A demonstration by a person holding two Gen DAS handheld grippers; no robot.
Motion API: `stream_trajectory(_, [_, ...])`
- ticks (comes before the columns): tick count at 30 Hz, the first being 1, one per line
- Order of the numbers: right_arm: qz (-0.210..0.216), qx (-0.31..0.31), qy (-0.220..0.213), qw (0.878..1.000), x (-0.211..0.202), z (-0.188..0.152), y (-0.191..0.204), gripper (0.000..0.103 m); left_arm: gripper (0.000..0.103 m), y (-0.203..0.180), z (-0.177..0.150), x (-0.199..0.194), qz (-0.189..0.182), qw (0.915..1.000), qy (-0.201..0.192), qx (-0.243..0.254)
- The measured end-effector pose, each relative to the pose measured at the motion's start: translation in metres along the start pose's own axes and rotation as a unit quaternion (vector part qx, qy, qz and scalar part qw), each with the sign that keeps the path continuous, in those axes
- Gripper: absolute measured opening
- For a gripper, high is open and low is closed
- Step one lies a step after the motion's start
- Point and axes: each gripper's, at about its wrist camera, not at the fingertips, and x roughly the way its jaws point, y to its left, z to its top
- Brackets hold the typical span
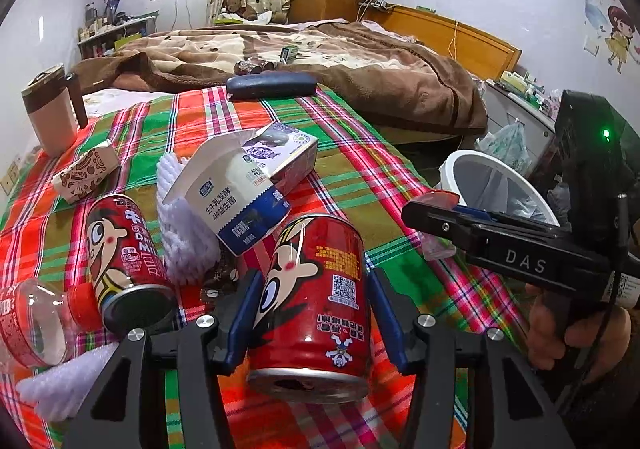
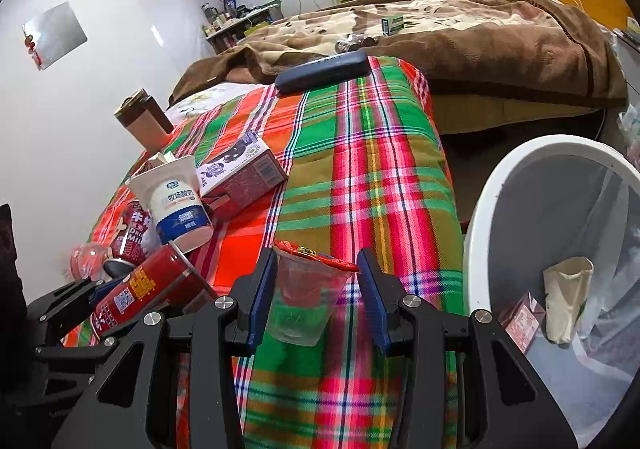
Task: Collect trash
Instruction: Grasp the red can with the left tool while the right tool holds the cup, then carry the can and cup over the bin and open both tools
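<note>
Both grippers hold trash over the plaid bed cover.

The left gripper (image 1: pixel 316 313) is clamped on a red cartoon-printed drink can (image 1: pixel 316 301), near the cover's front edge. The right gripper (image 2: pixel 316 293) grips a clear plastic cup with a red foil lid (image 2: pixel 304 297) at the cover's right edge, beside the white round bin (image 2: pixel 500 185). More cans and cartons lie toward the cover's left side.

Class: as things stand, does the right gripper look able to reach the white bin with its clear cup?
Probably yes. The right gripper holds the clear cup, and the white bin stands open just beside it, with nothing between them.
</note>
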Motion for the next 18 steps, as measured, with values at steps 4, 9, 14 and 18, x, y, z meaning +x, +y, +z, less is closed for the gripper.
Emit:
stream_trajectory(4, [-0.002,-0.005,-0.009,1.0,-0.009,-0.002,0.0,0.043,0.054,-0.006,0.001,-0.007,-0.003,1.0,-0.009,0.002])
stream_trajectory(9, [-0.002,-0.002,-0.024,1.0,-0.023,-0.002,-0.005,0.043,0.054,-0.016,0.004,-0.015,-0.003,0.9998,-0.019,0.004])
stream_trajectory(14, [-0.007,0.004,-0.034,0.999,-0.036,-0.003,-0.014,0.043,0.054,-0.028,0.008,-0.019,-0.009,0.9995,-0.028,0.009])
stream_trajectory(18, [-0.015,0.006,-0.044,0.999,-0.046,-0.002,-0.02,0.043,0.054,-0.044,0.016,-0.021,-0.016,0.9991,-0.036,0.018])
